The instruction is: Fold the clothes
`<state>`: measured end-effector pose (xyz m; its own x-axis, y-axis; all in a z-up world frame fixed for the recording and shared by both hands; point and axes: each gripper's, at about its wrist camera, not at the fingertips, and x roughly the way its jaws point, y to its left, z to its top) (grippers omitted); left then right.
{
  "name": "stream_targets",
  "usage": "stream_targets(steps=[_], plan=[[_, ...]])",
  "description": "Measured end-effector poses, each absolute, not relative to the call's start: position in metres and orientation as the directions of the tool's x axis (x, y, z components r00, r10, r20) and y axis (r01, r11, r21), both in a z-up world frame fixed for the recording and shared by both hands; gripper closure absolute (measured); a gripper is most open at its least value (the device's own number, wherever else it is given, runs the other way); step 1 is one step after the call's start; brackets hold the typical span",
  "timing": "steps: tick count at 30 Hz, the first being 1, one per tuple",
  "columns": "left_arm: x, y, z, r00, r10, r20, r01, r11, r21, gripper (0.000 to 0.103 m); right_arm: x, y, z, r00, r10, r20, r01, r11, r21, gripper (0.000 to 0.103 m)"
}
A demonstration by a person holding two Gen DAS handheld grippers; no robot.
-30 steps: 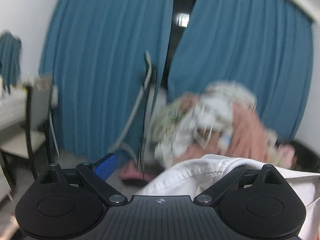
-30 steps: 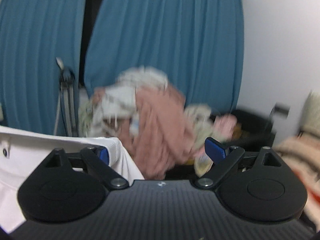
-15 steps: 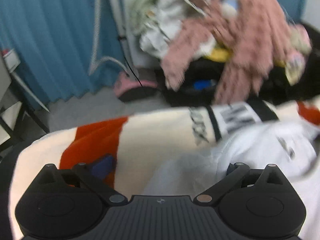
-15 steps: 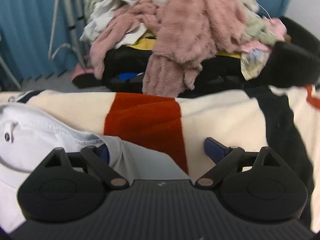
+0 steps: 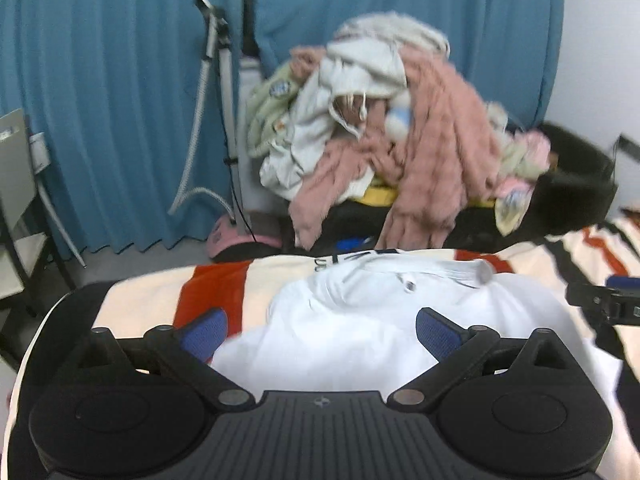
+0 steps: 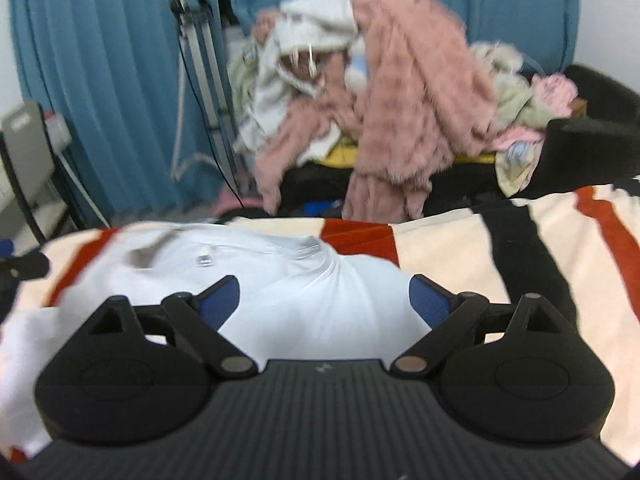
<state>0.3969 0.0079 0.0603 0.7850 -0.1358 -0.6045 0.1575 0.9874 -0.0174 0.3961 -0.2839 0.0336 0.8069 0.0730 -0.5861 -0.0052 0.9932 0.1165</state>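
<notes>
The white cotton garment with a small snap button [image 5: 360,320] now lies spread on the cream blanket with red and black stripes [image 6: 520,248], just ahead of both tools. Half a second ago each one gripped an edge of it; now the left hand-held gripper [image 5: 318,326] has its blue pads wide apart and holds nothing. The right hand-held gripper [image 6: 324,298] is also wide open and empty above the cloth. Beyond them, the pile of pink and white clothes [image 5: 400,128] stands before the blue curtain [image 5: 112,100].
</notes>
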Motion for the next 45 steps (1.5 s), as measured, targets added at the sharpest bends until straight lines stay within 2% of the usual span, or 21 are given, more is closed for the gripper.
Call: stream_targets(steps=[3,7,8,9,10,14,16,17,20,24,28,36,41,45], plan=[[0.322,0.009,0.074,0.793,-0.131,-0.595,0.138,0.990,-0.034,0.002,0.343,-0.282,0.049,0.838,0.075,-0.540,-0.004,0.991,0.132,0.010],[0.234,0.007,0.078,0.794,-0.183,-0.580,0.175,0.982,-0.072,0.002,0.263,-0.279,0.061,0.868,0.066,-0.492,0.005,0.990,0.141,0.010],[0.215,0.007,0.078,0.789,-0.196,-0.582,0.187,0.979,-0.076,0.002,0.242,-0.278,0.064,0.875,0.064,-0.479,0.007,0.990,0.144,0.019],[0.197,0.007,0.076,0.791,-0.197,-0.579,0.193,0.979,-0.069,0.002,0.222,-0.277,0.067,0.882,0.061,-0.467,0.009,0.989,0.147,0.034],[0.175,0.008,0.075,0.793,-0.199,-0.575,0.199,0.978,-0.064,0.002,0.202,-0.277,0.070,0.889,0.059,-0.454,0.011,0.989,0.149,0.036],[0.125,0.017,0.064,0.832,-0.184,-0.523,0.179,0.982,-0.062,0.002,0.138,-0.273,0.074,0.915,0.066,-0.399,-0.003,0.988,0.157,0.033],[0.101,0.022,0.058,0.860,-0.170,-0.482,0.161,0.985,-0.059,0.002,0.118,-0.270,0.068,0.927,0.084,-0.367,-0.026,0.987,0.159,0.028],[0.089,0.025,0.055,0.873,-0.162,-0.460,0.153,0.987,-0.058,0.002,0.109,-0.269,0.066,0.932,0.093,-0.350,-0.038,0.986,0.160,0.019],[0.059,0.031,0.042,0.903,-0.146,-0.404,0.129,0.989,-0.069,0.001,0.087,-0.263,0.052,0.947,0.104,-0.304,-0.060,0.987,0.151,0.018],[0.046,0.034,0.011,0.908,-0.152,-0.390,0.122,0.987,-0.100,0.001,0.081,-0.256,0.021,0.950,0.093,-0.300,-0.053,0.989,0.139,0.018],[0.058,0.029,-0.015,0.884,-0.142,-0.445,0.125,0.990,-0.067,0.001,0.085,-0.257,0.011,0.942,0.088,-0.323,-0.038,0.987,0.159,0.018],[0.093,0.037,-0.035,0.845,-0.115,-0.523,0.060,0.991,-0.122,0.001,0.094,-0.261,-0.010,0.926,0.080,-0.368,-0.007,0.981,0.196,0.018],[0.100,0.046,-0.040,0.820,-0.128,-0.558,0.019,0.980,-0.197,0.002,0.099,-0.263,-0.022,0.915,0.076,-0.396,0.014,0.976,0.218,0.018],[0.112,0.068,-0.049,0.800,-0.139,-0.584,-0.081,0.939,-0.334,0.004,0.104,-0.264,-0.032,0.905,0.076,-0.418,0.027,0.971,0.236,0.018]])
